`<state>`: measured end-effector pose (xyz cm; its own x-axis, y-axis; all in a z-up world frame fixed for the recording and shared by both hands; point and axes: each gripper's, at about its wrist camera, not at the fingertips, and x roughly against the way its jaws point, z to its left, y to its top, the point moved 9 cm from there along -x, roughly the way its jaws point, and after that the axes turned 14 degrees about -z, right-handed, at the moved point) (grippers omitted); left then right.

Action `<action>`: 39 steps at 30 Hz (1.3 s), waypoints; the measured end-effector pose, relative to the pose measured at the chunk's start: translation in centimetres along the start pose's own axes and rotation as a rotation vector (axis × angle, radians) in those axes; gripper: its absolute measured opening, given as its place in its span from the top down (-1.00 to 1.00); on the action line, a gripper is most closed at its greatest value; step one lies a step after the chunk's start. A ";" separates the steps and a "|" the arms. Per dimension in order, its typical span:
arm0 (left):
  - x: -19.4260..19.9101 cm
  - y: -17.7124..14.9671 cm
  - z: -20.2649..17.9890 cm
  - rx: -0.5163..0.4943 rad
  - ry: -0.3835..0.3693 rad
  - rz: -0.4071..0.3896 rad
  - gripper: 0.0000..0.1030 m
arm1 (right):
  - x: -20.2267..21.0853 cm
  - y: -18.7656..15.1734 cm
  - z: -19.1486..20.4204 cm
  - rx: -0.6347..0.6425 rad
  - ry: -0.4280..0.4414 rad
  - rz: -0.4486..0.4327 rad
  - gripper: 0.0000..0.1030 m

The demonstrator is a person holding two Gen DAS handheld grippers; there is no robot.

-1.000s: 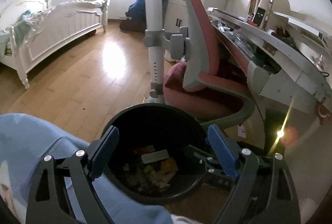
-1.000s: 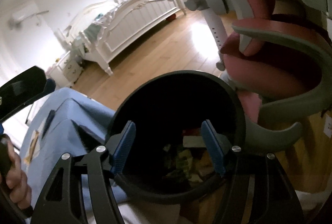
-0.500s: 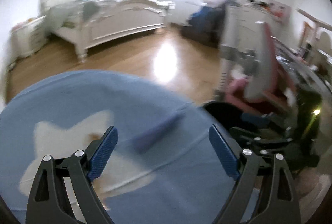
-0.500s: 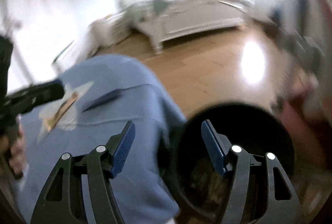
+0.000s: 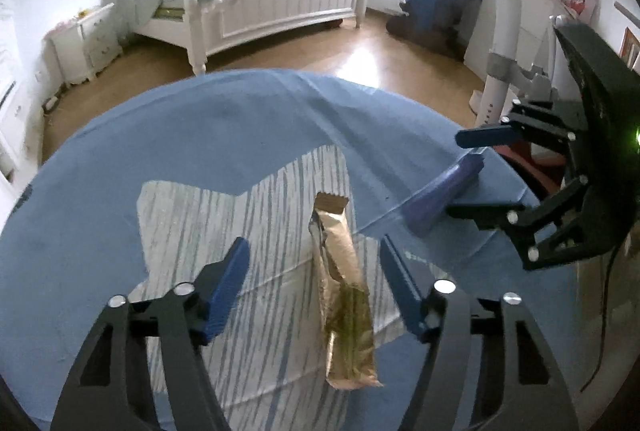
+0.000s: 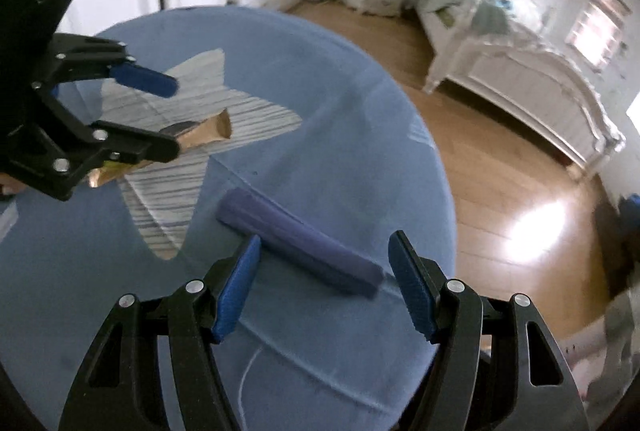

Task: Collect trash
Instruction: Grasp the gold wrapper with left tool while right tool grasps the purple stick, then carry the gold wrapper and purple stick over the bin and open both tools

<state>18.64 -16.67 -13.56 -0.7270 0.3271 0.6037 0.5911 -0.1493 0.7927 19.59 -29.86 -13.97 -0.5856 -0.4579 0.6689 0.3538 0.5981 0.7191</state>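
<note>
Black claw, blue pads, silver screws

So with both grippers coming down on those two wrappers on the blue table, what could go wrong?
1. The gold wrapper is crumpled and lies lengthwise between the closing left gripper; the fingers may pinch only a loose fold, and it could slip out.
2. The purple wrapper lies aslant across the closing right gripper, so it may twist or skid on the cloth.
3. The two grippers work close together and might bump.
</note>
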 end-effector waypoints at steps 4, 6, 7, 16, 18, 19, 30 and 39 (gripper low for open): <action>-0.1 -0.1 -0.2 -0.021 -0.004 -0.004 -0.21 | -0.7 0.8 0.0 -0.026 0.054 0.020 0.19; 0.0 -0.2 -0.1 -0.044 0.010 -0.008 -0.11 | -0.6 0.7 0.3 -0.031 0.057 0.019 0.44; 0.0 -0.2 0.0 -0.059 0.026 -0.007 0.05 | -0.5 0.6 0.5 -0.036 0.045 0.017 0.58; 1.3 0.5 2.4 0.038 0.012 -0.046 0.75 | 3.6 0.4 0.8 -0.490 0.014 -0.151 0.71; 2.4 1.4 1.5 0.049 -0.018 -0.080 0.75 | 5.7 0.2 0.7 -0.603 0.007 -0.232 0.71; 2.7 1.9 1.0 0.046 -0.030 -0.092 0.75 | 6.5 0.0 0.7 -0.642 -0.004 -0.261 0.71; 4.5 6.7 -14.7 -0.083 -0.287 -0.171 0.74 | 17.8 -9.0 -4.7 -0.868 -0.465 -0.468 0.71; 2.5 6.4 -25.9 -0.181 -0.454 -0.165 0.74 | 21.3 -17.2 -8.3 -0.957 -0.647 -0.458 0.71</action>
<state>11.56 -41.02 -4.82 -0.5568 0.7260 0.4036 0.3823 -0.2074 0.9005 7.11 -55.39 -10.57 -0.9513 0.0727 0.2997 0.2522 -0.3760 0.8917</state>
